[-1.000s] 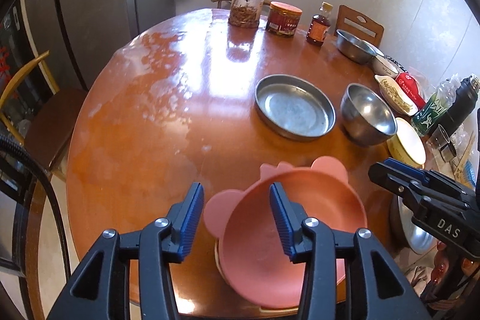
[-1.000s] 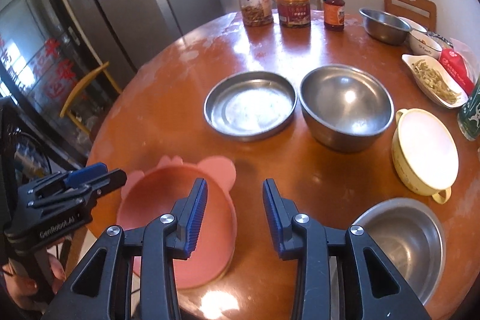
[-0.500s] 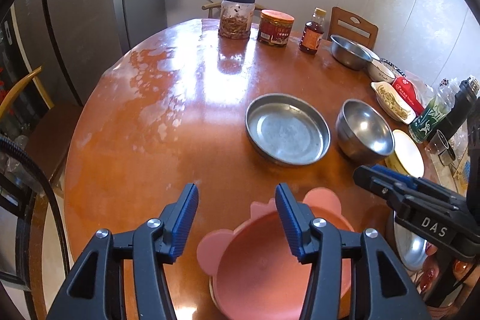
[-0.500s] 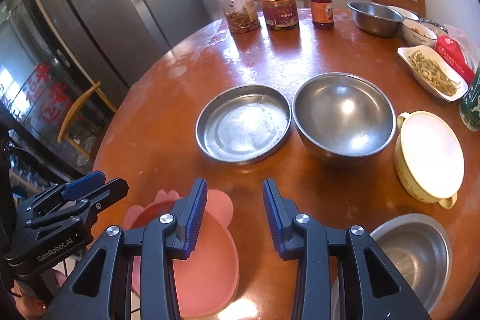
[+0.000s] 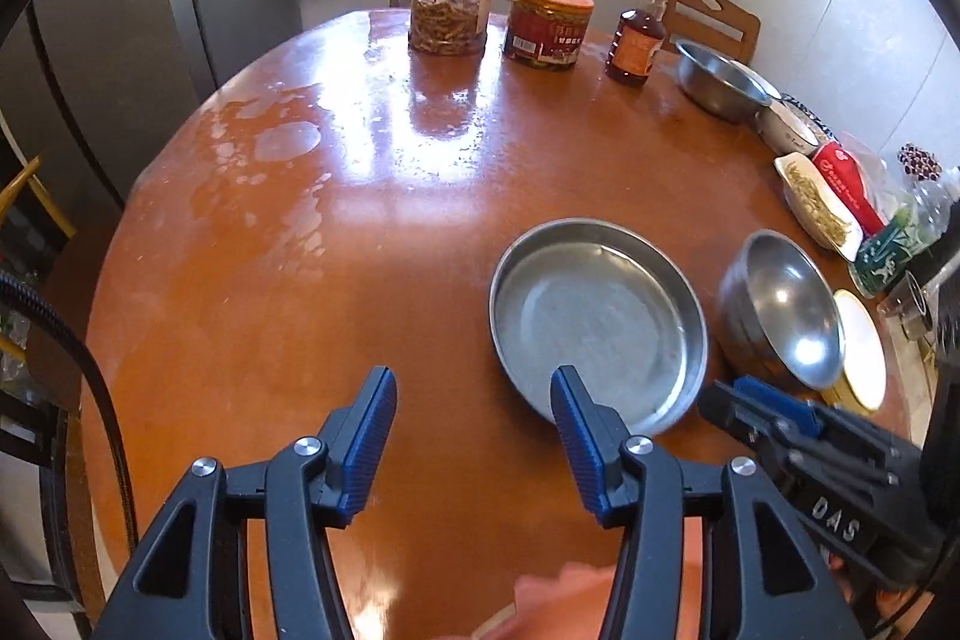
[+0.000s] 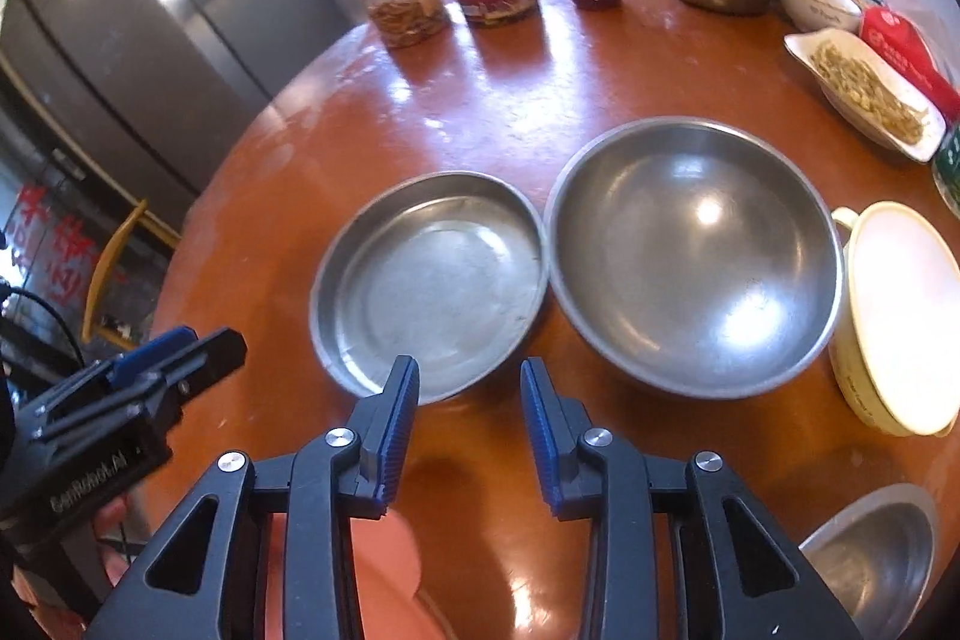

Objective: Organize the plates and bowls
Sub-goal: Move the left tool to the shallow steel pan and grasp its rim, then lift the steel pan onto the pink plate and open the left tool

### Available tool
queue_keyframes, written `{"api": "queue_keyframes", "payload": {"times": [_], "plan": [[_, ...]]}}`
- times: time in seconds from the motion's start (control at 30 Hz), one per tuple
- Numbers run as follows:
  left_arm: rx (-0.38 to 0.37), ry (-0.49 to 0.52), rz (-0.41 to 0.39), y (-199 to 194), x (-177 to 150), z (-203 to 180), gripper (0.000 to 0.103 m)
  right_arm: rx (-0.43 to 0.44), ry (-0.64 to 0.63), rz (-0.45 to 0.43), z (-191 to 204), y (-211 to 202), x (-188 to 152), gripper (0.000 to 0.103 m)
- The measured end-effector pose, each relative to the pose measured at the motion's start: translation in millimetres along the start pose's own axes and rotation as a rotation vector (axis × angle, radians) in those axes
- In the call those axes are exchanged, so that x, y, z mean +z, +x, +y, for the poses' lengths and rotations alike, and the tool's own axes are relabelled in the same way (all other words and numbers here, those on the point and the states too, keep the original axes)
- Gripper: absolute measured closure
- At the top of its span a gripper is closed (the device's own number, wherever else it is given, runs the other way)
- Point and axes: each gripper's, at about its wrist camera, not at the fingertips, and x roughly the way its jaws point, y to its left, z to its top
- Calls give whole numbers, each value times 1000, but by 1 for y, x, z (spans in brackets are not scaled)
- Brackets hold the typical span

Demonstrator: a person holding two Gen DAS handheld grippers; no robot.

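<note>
Hovering over the near edge of the round table (image 5: 252, 292), both tongs point down and forward with nothing in them. The left gripper (image 5: 474, 442) is parted to a middling gap, bare tabletop between its blue pads, its right finger overlapping the near rim of the steel plate (image 5: 597, 322) in the left wrist view. Whether that finger touches the rim cannot be told. The right gripper (image 6: 468, 421) is set narrower, its jaws having just been closing on nothing, and it sits just near of the plate's rim.

Left to right, the plate lies mid-table, the steel bowl (image 6: 696, 256) just beside it with rims almost meeting, then the cream pot (image 6: 894, 316) at the right. A pink plate (image 6: 384, 574) shows only as a sliver under the right gripper at the near edge, and a second steel bowl (image 6: 876, 556) sits near right.

The plate looks to be the next target, and the risks follow from that. Its thin, slick rim could slip from a shallow pinch. A nudge would push it into the bowl alongside. The two grippers are close together and could clash if both go for it.
</note>
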Motion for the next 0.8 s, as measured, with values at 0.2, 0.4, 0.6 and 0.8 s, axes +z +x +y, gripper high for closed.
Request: {"api": "queue_keyframes", "payload": {"times": [0.2,0.4,0.6,0.8], "plan": [[-27,17,40,31,17,1,50,-25,24,22,-6,17,4,73],[-60,3,66,53,25,6,50,-31,25,44,-9,28,6,80],[-115,-43,119,70,23,14,69,-15,11,47,-7,31,8,83],[-172,-27,127,75,17,7,84,-10,0,45,-5,32,8,84]]}}
